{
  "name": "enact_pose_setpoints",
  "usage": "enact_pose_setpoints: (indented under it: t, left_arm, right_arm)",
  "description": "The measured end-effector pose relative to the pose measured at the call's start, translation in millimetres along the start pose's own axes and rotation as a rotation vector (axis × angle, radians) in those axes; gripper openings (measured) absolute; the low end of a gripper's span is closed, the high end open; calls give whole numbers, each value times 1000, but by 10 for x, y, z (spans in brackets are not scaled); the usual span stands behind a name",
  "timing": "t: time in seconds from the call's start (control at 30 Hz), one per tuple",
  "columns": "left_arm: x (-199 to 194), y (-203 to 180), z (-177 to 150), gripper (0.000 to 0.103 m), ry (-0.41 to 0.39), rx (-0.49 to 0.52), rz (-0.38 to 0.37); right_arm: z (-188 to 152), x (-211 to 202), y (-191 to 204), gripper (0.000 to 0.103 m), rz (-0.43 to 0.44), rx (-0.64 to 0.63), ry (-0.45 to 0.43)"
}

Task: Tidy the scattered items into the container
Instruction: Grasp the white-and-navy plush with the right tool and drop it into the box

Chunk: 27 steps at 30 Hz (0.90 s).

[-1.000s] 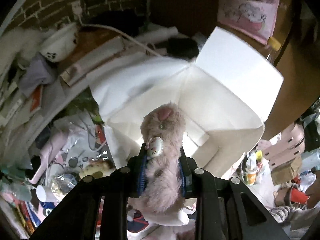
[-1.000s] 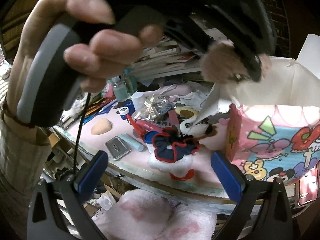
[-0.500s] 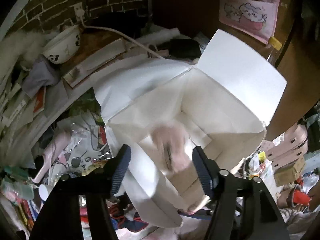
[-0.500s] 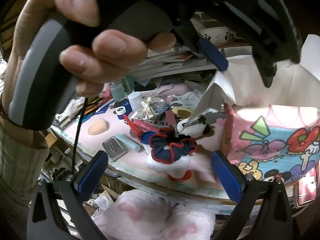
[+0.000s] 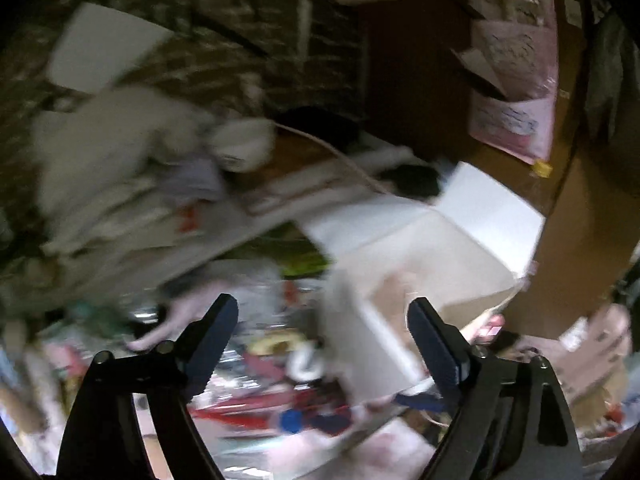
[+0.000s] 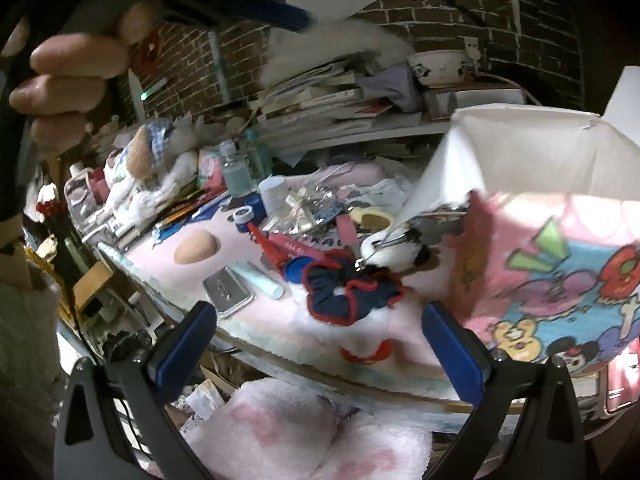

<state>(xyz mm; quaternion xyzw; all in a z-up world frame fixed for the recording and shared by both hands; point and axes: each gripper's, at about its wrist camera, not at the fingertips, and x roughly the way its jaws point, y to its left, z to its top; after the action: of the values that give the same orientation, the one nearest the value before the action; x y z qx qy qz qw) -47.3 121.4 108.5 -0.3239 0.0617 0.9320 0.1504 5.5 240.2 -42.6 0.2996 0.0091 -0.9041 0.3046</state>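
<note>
The open cartoon-printed box (image 6: pixel 560 264) with white flaps stands at the right of the pink tabletop; in the blurred left wrist view the box (image 5: pixel 432 248) lies ahead to the right, and something pinkish shows dimly inside. My left gripper (image 5: pixel 322 320) has its jaws still opening, wide apart, with nothing between them. My right gripper (image 6: pixel 320 320) hangs open at the table's near edge, just before a navy and red scrunchie (image 6: pixel 348 292). Scattered items around it include a silver tin (image 6: pixel 228 290), a pale tube (image 6: pixel 258 278), a beige pad (image 6: pixel 197 246) and a red pen (image 6: pixel 280 246).
A hand (image 6: pixel 68 80) holding the left gripper fills the upper left of the right wrist view. Stacked books (image 6: pixel 320 100), a bowl (image 6: pixel 438 66), bottles (image 6: pixel 236 168) and a plush toy (image 6: pixel 148 160) crowd the back. A pink fluffy cushion (image 6: pixel 312 436) lies below the table edge.
The left gripper opened and let the pink plush toy drop into the box, then pulled up and away to the left. The right gripper stayed still.
</note>
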Motion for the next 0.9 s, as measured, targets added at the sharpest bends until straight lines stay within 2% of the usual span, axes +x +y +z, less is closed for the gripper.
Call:
enact_pose_setpoints:
  t: [0.1, 0.17, 0.2, 0.23, 0.3, 0.53, 0.6, 0.7, 0.8, 0.83, 0.9]
  left_arm:
    - [-96, 269, -253, 86, -22, -56, 65]
    - [-115, 420, -424, 86, -34, -90, 106]
    - [-128, 493, -538, 86, -43, -104, 134]
    - [-142, 552, -638, 86, -51, -113, 155]
    - [-135, 676, -820, 86, -57, -129, 173]
    - [-124, 969, -1255, 86, -56, -203, 133]
    - [-120, 994, -1309, 86, -53, -202, 134]
    - [-136, 1030, -1374, 86, -57, -199, 130]
    - [-119, 1042, -1398, 86, -51, -212, 127]
    - [-109, 1050, -1406, 86, -49, -217, 126]
    - [-86, 1067, -1426, 86, -42, -228, 128]
  right_arm:
    - [-66, 60, 62, 102, -19, -8, -11]
    - [-100, 104, 101, 102, -80, -15, -31]
    - [-118, 140, 119, 98, -104, -16, -36]
    - [-128, 170, 128, 90, -115, -11, -38]
    - [-158, 250, 140, 86, -146, 8, -36]
    - [-263, 457, 142, 85, -268, 44, -108]
    - [-278, 506, 134, 76, -281, 45, -117]
    - [-286, 620, 113, 68, -293, 37, -79]
    - [-308, 645, 100, 65, -296, 38, -79]
    - [-307, 651, 103, 59, -297, 34, -77]
    - [-307, 651, 115, 58, -307, 29, -81]
